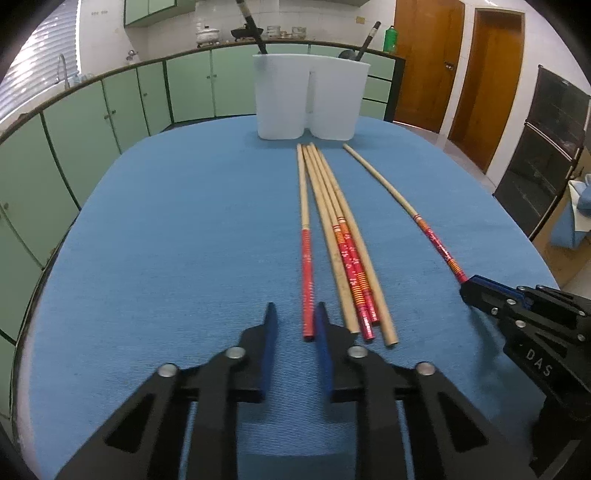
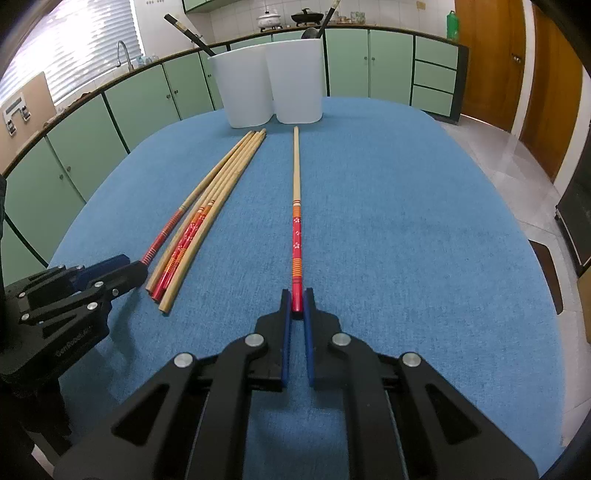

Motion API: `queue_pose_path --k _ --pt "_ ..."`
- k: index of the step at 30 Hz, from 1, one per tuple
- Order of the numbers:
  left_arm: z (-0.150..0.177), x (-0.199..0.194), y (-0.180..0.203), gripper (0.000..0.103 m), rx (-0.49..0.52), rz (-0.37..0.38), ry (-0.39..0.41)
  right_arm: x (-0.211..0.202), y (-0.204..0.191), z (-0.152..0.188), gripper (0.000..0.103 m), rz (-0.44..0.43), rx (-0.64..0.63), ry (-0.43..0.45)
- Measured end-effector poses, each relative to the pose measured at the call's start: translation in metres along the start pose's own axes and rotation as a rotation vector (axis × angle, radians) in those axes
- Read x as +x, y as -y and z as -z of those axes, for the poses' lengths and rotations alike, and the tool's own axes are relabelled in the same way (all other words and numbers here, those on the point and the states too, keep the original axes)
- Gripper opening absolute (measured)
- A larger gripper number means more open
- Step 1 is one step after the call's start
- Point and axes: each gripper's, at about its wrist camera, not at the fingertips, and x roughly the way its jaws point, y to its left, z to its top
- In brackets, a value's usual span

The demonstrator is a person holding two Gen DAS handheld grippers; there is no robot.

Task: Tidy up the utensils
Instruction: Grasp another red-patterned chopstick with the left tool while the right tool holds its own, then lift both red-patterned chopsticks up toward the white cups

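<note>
This was a home kitchen. Pale green cabinets [image 2: 369,62] with small knobs ran under a dark worktop along the far walls, and more green cabinets [image 1: 147,11] hung above white wall tiles. A curved tap [image 2: 123,53] stood by a window with slatted blinds [image 2: 74,44]. A white lidded pot [image 2: 269,19] and a black wok [image 2: 306,15] sat on the worktop, with a green bottle [image 2: 452,24] at its end. Brown wooden doors [image 1: 491,85] led off to the side, and a dark glass-fronted oven [image 1: 539,147] stood by them. Near the cameras, a counter [image 2: 406,221] covered in blue cloth carried two white utensil bins [image 2: 269,85] and long wooden chopsticks [image 2: 207,218].
</note>
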Motion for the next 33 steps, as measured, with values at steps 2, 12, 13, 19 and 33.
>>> queue_pose_path --k 2,12,13,19,33 --pt "0.000 0.000 0.001 0.006 0.001 0.007 0.001 0.000 0.000 0.000 0.006 -0.002 0.002 0.002" --pt "0.000 -0.007 0.005 0.006 0.010 -0.006 0.022 -0.006 0.001 0.000 0.005 -0.009 0.000 0.023" --pt "0.000 -0.010 0.005 0.006 0.011 -0.007 0.028 -0.009 0.001 -0.001 0.005 -0.006 -0.002 0.028" --pt "-0.010 -0.041 0.002 0.006 0.019 -0.009 0.085 -0.033 0.005 -0.013 0.005 -0.023 -0.001 0.077" --pt "-0.064 -0.118 -0.010 0.006 0.023 -0.001 0.301 -0.105 0.014 -0.070 0.005 -0.063 -0.014 0.255"
